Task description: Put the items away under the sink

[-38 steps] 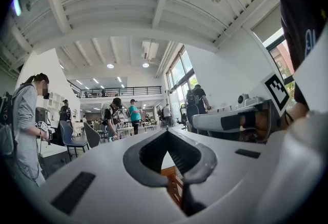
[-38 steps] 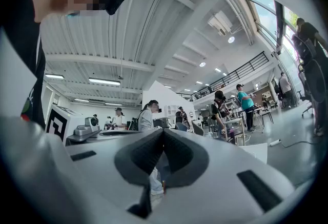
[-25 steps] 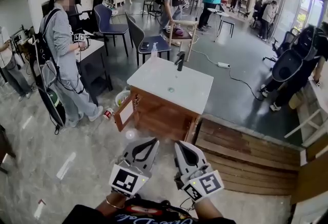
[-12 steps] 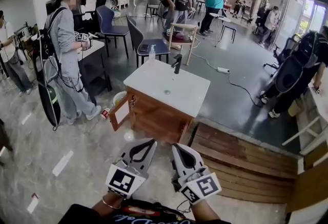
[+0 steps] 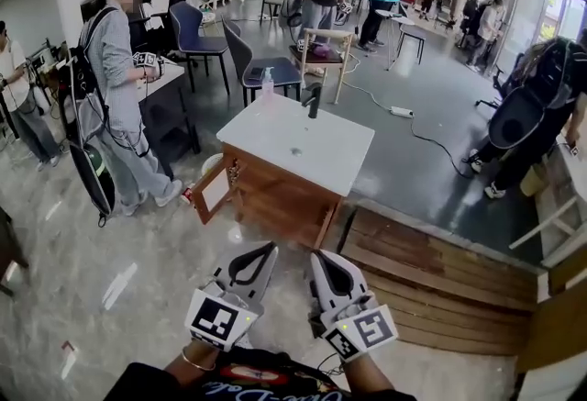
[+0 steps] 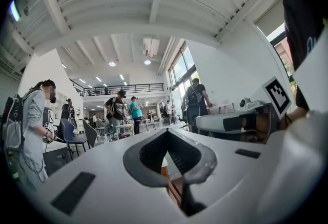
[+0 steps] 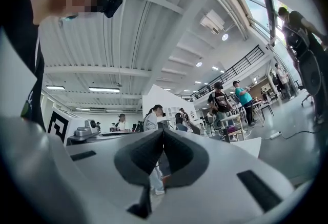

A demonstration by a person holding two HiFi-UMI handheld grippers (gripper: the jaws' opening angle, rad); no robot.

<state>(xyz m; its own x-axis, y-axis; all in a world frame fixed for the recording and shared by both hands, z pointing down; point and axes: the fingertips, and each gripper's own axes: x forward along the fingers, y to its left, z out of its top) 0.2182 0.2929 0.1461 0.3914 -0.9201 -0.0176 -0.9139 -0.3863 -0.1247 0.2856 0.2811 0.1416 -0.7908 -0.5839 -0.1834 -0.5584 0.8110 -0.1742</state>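
The sink cabinet [image 5: 275, 202] is wooden with a white top [image 5: 303, 144] and stands a few steps ahead of me. A black faucet [image 5: 312, 100] and a pump bottle [image 5: 267, 81] stand at the top's far edge. The cabinet's left door [image 5: 209, 193] hangs open. On the floor beside that door are a white basket [image 5: 214, 166] and a small red-and-white can [image 5: 187, 197]. My left gripper [image 5: 271, 250] [image 6: 166, 130] and right gripper [image 5: 317, 258] [image 7: 163, 130] are held side by side low in the head view. Both are shut and hold nothing, well short of the cabinet.
A low wooden platform [image 5: 440, 284] lies to the right of the cabinet. A person with a backpack [image 5: 115, 87] stands at the left by a black desk [image 5: 170, 119]. Chairs [image 5: 266, 69], a floor cable [image 5: 431, 147] and more people fill the hall beyond.
The head view has drifted, so the cabinet sits a little further left and higher. Both grippers stay shut and together.
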